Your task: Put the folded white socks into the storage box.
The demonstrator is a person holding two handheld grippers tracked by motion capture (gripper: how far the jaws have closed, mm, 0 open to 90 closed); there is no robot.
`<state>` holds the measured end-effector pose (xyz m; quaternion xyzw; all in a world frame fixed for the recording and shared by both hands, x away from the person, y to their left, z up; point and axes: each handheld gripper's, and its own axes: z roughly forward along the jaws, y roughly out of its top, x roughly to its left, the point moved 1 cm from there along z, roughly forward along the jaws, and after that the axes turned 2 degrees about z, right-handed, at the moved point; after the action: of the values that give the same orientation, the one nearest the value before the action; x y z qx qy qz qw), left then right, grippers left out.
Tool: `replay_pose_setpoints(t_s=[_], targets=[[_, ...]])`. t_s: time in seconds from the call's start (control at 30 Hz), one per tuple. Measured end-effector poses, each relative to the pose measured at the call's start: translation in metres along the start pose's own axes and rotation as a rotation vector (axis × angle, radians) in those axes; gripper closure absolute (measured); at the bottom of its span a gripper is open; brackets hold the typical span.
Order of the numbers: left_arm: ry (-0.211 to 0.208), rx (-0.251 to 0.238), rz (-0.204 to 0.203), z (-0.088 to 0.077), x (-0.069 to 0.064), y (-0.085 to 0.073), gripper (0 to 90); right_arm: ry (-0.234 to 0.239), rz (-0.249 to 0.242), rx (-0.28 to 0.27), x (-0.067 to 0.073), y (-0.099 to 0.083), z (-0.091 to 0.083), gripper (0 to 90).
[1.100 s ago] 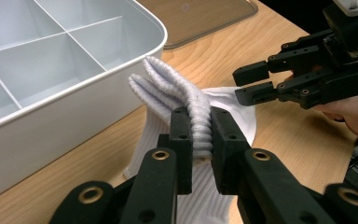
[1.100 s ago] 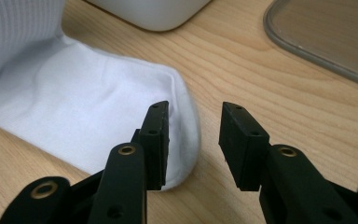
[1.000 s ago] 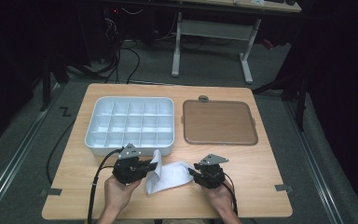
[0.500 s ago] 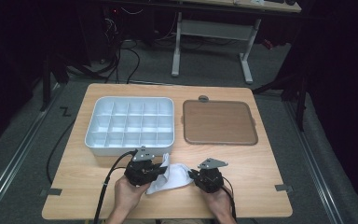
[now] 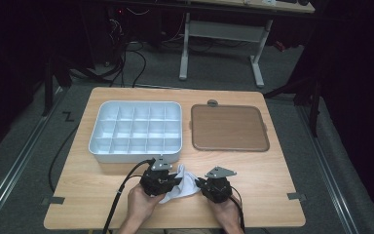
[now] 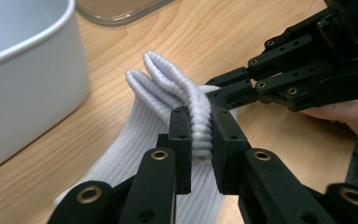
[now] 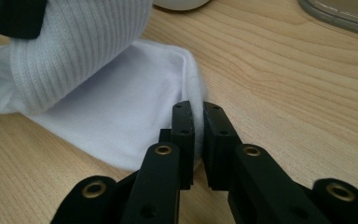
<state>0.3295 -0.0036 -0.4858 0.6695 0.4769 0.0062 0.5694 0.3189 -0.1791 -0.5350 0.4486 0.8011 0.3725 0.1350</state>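
Near the front edge of the table (image 5: 92, 195): a white sock (image 5: 182, 187) lies between the two grippers, on the bare wood.
Left gripper (image 6: 200, 135): its jaws are closed on the ribbed cuff of the sock – the doubled cuff stands up between the pads and is squeezed there.
Right gripper (image 7: 197, 140): its jaws are nearly together and pinch the thin folded edge of the sock, close to the table surface.
Sock position: it touches the table with its flat part; the cuff end is lifted by the left gripper.
White divided tray (image 5: 135, 131): it stands just behind the left gripper, apart from the sock.
Brown lid (image 5: 229, 127): it lies flat beside the tray, on the right.
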Motion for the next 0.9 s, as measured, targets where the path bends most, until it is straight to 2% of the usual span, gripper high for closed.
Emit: replay_pose_setpoints(t_s=[0.33,0.6,0.9], targets=[[0.024,0.024,0.015,0.016,-0.002,-0.007,79.4,0.01,0.002,-0.006,-0.001,-0.001,0.001,84.3],[0.021,0.036,0.025,0.023,-0.004,-0.011,79.0,0.009,0.001,-0.01,-0.001,-0.001,0.002,84.2],[0.011,0.065,0.016,0.034,0.0,-0.019,78.3,0.006,-0.002,-0.003,-0.001,-0.001,0.002,84.1]])
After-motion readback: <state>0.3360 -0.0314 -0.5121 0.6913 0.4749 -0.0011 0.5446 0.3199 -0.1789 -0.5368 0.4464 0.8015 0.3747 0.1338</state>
